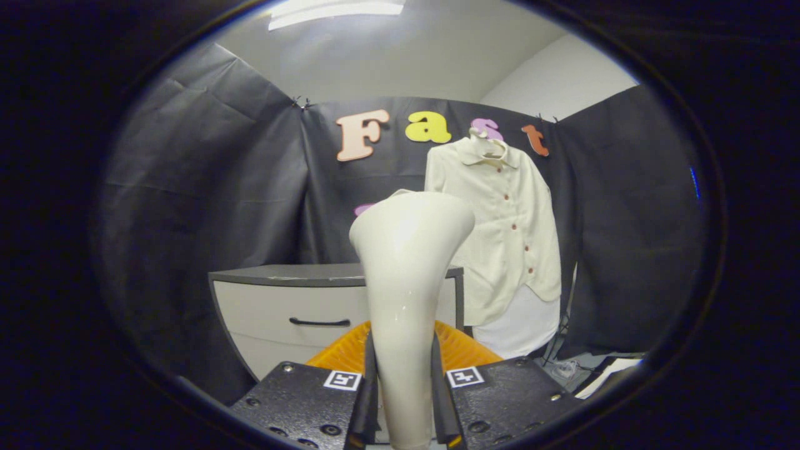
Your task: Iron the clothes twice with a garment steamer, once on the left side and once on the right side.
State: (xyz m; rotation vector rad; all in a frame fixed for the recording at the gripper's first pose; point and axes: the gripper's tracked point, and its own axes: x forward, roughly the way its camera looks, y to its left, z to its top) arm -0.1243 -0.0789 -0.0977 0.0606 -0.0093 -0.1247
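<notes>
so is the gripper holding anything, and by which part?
Yes: the gripper is shut on the garment steamer, both fingers pressing its narrow handle neck, below the flared head.

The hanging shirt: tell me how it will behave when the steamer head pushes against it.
The shirt hangs loose from a hanger, so it will probably give way and swing back rather than resist. Its thin fabric looks floppy and light. The steamer, clamped between the gripper fingers, looks rigid and smooth, so possibly slippery.

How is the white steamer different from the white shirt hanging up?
The steamer is smooth, hard-looking and glossy; the shirt is soft cloth with buttons. The steamer stands clamped between the gripper fingers, close up; the shirt hangs on the booth wall beyond, beside the drawer cabinet. Both are cream-white.
</notes>
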